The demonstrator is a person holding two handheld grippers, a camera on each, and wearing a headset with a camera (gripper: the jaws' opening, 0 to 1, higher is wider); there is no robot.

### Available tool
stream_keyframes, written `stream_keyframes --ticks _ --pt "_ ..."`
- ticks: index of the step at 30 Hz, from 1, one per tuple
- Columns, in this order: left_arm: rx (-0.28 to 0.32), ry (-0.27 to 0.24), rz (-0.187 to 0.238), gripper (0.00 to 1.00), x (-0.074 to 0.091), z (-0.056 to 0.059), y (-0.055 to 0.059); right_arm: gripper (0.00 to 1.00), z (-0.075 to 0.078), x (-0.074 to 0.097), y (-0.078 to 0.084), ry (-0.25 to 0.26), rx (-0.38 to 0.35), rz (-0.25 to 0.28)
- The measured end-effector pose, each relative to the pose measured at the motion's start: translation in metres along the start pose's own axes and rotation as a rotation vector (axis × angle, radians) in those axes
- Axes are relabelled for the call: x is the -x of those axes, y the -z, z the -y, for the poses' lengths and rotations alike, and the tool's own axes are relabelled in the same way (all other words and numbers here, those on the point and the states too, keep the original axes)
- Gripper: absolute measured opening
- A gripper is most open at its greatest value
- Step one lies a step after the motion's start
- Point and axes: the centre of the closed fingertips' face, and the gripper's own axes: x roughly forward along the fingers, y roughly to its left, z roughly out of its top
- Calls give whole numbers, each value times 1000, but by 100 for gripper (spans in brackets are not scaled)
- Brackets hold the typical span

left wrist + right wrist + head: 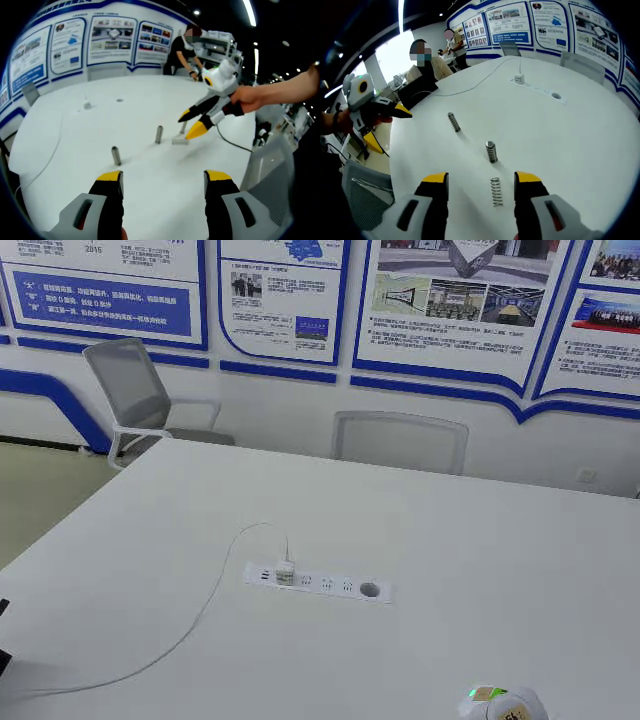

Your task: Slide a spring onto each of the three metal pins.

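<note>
Since the spring (pixel 496 191) lies flat inside the table's (pixel 580 140) edge, the right gripper (pixel 481 178) straddles it for pinching, jaws apart like the left gripper's (pixel 163 176).

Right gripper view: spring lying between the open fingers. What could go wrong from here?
1. The spring lies flat on the table; closing the right gripper may roll or flick it away.
2. The nearest pin stands just beyond it; the fingers could knock it.
3. The head view faces the power strip, so aim may suffer.
</note>
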Motion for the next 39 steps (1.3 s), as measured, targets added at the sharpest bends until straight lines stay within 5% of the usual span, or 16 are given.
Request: stream_keyframes --ticks 17,39 --pt "-8 20 -8 68 -13 9 -4 65 4 37 13 46 -45 79" --pt "-10 21 -23 74 -27 5 -9 75 6 76 47 79 -101 119"
